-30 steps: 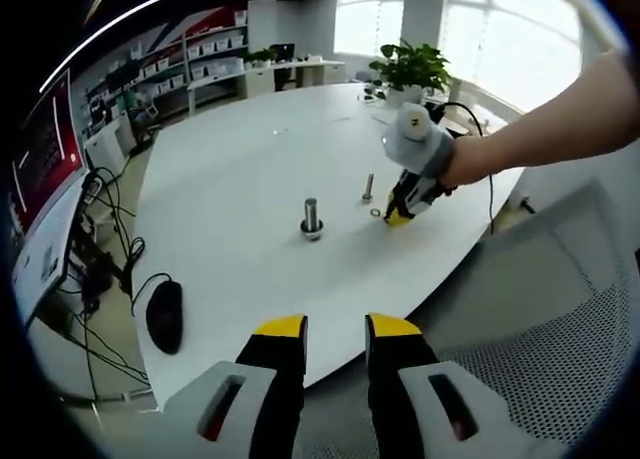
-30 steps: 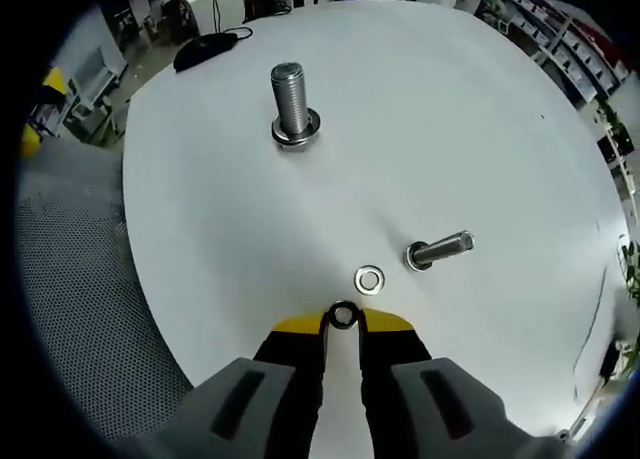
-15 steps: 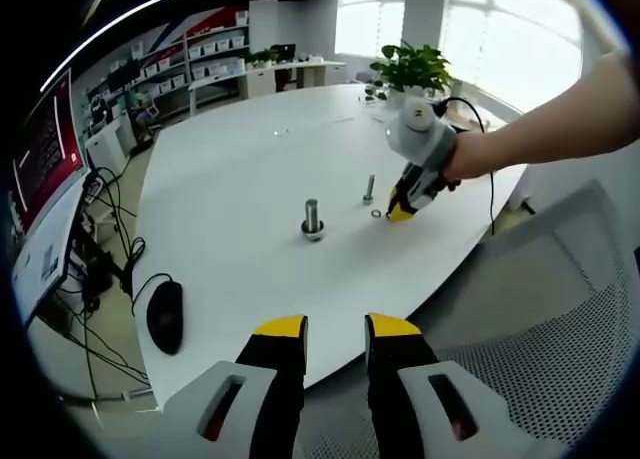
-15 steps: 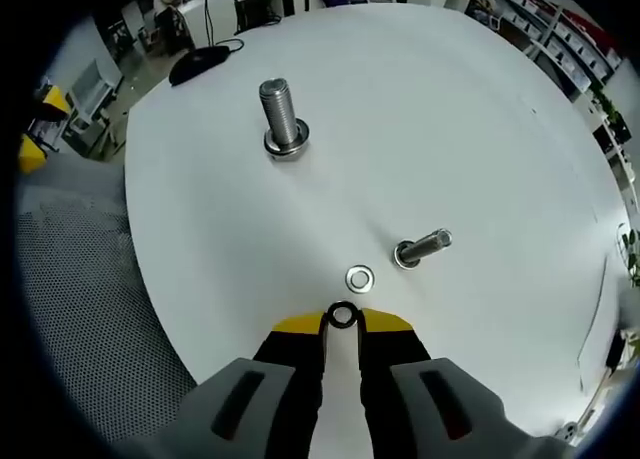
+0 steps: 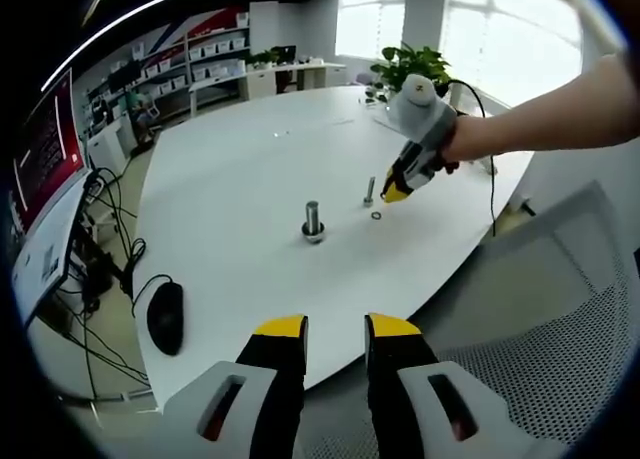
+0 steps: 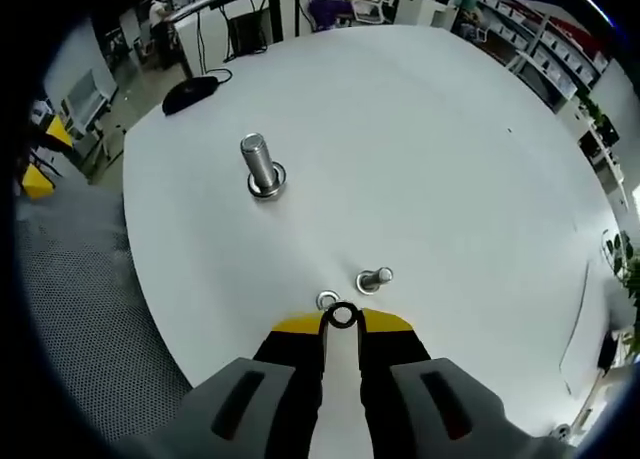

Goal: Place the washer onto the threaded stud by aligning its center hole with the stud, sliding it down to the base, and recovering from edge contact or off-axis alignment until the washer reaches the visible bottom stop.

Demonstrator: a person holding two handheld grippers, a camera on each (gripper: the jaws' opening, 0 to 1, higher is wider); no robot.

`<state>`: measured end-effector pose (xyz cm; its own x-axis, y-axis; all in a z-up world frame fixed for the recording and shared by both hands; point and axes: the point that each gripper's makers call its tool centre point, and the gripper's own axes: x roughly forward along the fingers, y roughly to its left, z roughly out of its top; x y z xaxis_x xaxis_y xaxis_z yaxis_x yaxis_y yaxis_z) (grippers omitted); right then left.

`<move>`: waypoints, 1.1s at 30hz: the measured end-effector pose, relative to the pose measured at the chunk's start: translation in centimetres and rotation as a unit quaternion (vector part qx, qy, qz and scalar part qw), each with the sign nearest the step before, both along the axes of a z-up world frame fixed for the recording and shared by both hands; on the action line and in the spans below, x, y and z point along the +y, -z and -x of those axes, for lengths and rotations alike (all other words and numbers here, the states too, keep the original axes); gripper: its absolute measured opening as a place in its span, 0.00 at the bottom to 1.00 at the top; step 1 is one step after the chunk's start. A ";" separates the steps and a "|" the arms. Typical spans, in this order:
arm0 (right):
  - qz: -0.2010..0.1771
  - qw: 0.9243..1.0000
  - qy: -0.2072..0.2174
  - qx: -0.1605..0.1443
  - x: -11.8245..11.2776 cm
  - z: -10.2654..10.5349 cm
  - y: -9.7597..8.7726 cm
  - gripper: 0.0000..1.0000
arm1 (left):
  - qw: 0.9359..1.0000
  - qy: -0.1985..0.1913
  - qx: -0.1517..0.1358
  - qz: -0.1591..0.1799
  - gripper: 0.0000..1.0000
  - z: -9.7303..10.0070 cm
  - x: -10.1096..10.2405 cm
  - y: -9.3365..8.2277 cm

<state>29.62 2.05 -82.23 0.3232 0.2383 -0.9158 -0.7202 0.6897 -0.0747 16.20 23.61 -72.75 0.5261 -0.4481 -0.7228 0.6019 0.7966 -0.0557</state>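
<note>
Right gripper (image 6: 341, 319) pinching a washer (image 6: 342, 315), its lower edge hidden, small stud (image 6: 375, 277) near, left gripper (image 5: 334, 329) narrow, holding nothing

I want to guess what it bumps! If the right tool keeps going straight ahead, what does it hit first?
Probably the loose washer on the table, just ahead of the right tool and the washer it holds. The small stud stands close beside; depth is unclear.
</note>
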 end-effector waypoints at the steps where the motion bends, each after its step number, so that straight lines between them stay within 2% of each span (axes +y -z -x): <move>1: -0.002 1.000 0.004 -0.002 -0.2 -0.2 -0.1 0.14 | 1.000 0.000 0.000 0.000 0.21 0.0 0.0 0.0; 12: 0.002 0.999 -0.001 -0.033 -0.5 -1.2 -1.4 0.14 | 1.000 0.000 0.000 0.001 0.20 0.0 0.0 0.0; 15: 0.010 0.998 -0.015 -0.055 -0.3 -1.7 -1.9 0.14 | 1.000 0.000 0.000 0.001 0.20 0.0 0.0 0.0; 18: 0.008 0.998 -0.020 -0.065 0.0 -2.0 -2.2 0.14 | 1.000 0.000 0.000 0.000 0.20 0.0 0.1 0.0; 33: 0.013 0.998 -0.030 -0.057 0.6 -2.8 -1.7 0.14 | 1.000 0.002 0.003 0.000 0.20 0.1 0.1 0.1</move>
<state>32.45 2.64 -80.50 0.4106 0.2373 -0.8804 -0.7465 0.6419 -0.1752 16.12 23.67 -72.88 0.5197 -0.4492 -0.7267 0.6041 0.7947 -0.0591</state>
